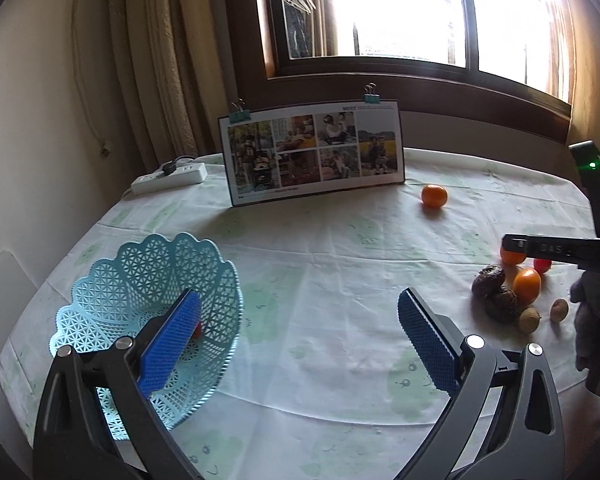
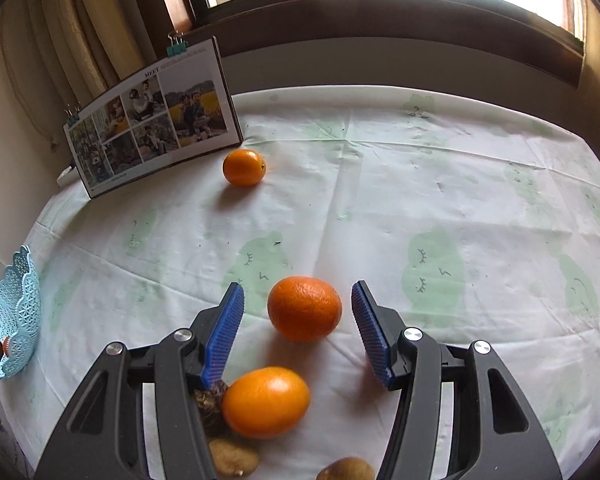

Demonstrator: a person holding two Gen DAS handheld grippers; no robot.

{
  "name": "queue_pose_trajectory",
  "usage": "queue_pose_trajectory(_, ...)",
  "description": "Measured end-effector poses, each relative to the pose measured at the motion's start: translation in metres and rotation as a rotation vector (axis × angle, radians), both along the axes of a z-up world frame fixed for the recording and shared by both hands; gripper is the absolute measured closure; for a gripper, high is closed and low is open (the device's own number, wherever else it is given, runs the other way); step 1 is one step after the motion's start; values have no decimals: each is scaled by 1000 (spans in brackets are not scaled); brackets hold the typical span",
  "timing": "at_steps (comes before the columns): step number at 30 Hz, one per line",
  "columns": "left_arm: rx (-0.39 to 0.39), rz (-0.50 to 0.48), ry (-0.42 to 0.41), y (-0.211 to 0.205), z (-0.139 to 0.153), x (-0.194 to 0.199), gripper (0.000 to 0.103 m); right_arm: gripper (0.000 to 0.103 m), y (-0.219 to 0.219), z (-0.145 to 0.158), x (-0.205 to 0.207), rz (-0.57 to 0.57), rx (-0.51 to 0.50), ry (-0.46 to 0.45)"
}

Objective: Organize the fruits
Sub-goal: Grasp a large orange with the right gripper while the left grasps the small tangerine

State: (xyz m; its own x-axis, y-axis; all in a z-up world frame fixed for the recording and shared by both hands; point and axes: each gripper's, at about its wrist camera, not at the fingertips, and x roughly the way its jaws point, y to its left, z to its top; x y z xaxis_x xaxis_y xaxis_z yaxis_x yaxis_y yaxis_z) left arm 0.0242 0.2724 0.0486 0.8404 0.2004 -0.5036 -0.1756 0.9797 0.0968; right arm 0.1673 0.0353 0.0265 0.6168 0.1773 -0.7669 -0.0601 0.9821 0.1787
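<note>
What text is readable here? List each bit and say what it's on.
"MEET": heading at the top of the photo board, also visible in the left wrist view.
Coloured line after "MEET": too small to read.
Caption strip along the board's bottom edge: too small to read.
Embossed letters on the right gripper's finger: blurred, not legible.

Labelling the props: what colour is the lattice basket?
Light blue basket, clearest in the left wrist view.

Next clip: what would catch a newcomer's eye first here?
The round orange sits between the open fingers of the right hand-held gripper, untouched, with more fruit crowded just below. Far left on the table stands the pale blue lattice basket, the left hand-held gripper open beside it.
</note>
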Motion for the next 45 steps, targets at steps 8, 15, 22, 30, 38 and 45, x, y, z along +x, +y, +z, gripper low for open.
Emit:
queue_pose_trajectory(8,32,-33,38,-20,-5,17,3,48,-3,-10,8,-2,-13,17)
queue_pose_trajectory(15,63,-60,85,-40,-13,43,3,63,-2,-9,5,32,-15,1)
queue_pose_trajectory(22,66,-107,108,-60,-11,78,3,64,-18,5,2,1,32,-28)
queue_pose_trajectory(30,39,-188,157,-83,-12,141,3,63,-53,20,6,-98,71,-52)
queue_pose_trajectory(38,17,-256,185,-102,-17,209,3,63,-65,13,12,-139,83,-32)
queue_pose_trajectory(45,-10,-317,218,-120,-22,255,3,63,-77,11,16,-174,93,-23)
